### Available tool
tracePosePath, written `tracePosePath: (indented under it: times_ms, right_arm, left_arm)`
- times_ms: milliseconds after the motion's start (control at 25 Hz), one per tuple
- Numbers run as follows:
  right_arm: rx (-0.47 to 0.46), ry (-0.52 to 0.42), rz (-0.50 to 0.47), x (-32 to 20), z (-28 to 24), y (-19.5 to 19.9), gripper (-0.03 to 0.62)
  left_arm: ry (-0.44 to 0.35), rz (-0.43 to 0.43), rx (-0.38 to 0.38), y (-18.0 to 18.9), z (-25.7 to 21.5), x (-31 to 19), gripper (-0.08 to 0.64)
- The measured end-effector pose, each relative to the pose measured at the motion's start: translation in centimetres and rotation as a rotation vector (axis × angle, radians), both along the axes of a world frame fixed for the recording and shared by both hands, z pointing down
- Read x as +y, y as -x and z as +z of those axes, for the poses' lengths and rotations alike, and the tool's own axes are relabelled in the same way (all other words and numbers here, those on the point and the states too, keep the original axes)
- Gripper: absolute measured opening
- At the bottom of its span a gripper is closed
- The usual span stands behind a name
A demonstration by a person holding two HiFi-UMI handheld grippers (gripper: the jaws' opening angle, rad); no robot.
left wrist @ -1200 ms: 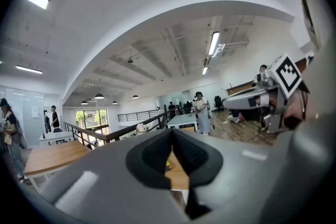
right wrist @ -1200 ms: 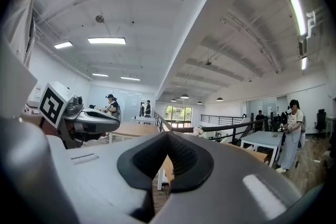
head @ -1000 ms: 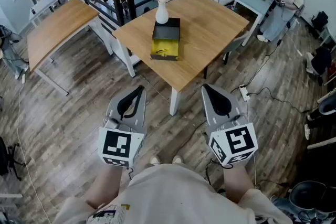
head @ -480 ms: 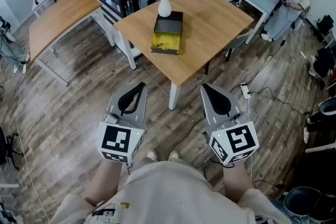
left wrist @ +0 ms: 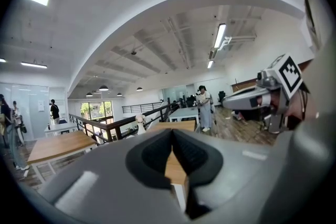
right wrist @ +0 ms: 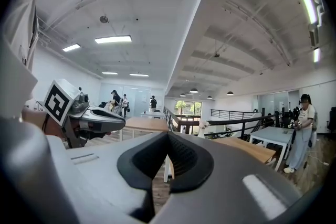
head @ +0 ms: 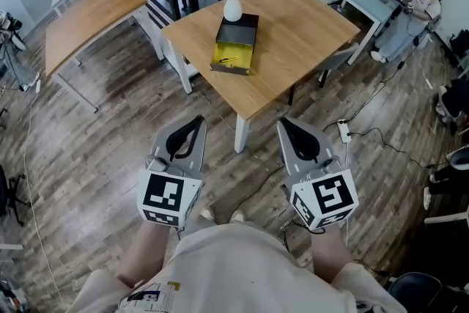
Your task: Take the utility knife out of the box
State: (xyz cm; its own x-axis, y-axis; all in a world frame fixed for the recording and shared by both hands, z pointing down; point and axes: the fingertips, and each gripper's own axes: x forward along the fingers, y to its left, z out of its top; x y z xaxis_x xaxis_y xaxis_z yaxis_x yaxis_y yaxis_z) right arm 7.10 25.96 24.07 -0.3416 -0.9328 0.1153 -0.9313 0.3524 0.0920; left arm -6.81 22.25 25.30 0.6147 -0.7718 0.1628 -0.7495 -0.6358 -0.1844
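Utility knife (head: pixel 229 59): slim dark sliver on yellow lining of rectangular black box (head: pixel 239 28). Left gripper (head: pixel 195 124) and right gripper (head: pixel 284 125) clenched, empty.

The dark item (head: pixel 229 59) in the box (head: pixel 239 31) is too small to identify.

Head cam looks steeply down from high up, table (head: pixel 293 48) well off in the upper middle. Each gripper cam sits low, right behind its own fingers (left wrist: pixel 155 155), facing roughly level across the room. All three share that table. Left gripper view catches the right gripper (left wrist: pixel 228 105) at its right edge; right gripper view catches the left gripper (right wrist: pixel 122 123) at its left.
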Motion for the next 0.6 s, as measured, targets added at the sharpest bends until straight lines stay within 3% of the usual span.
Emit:
tracePosePath:
  times_ms: [600]
  right_arm:
    - [-0.026,-0.018,0.002,0.8,1.0,-3.6,0.001]
  left_arm:
    - [0.006,-0.009,-0.021,-3.0,1.1,0.8,0.002]
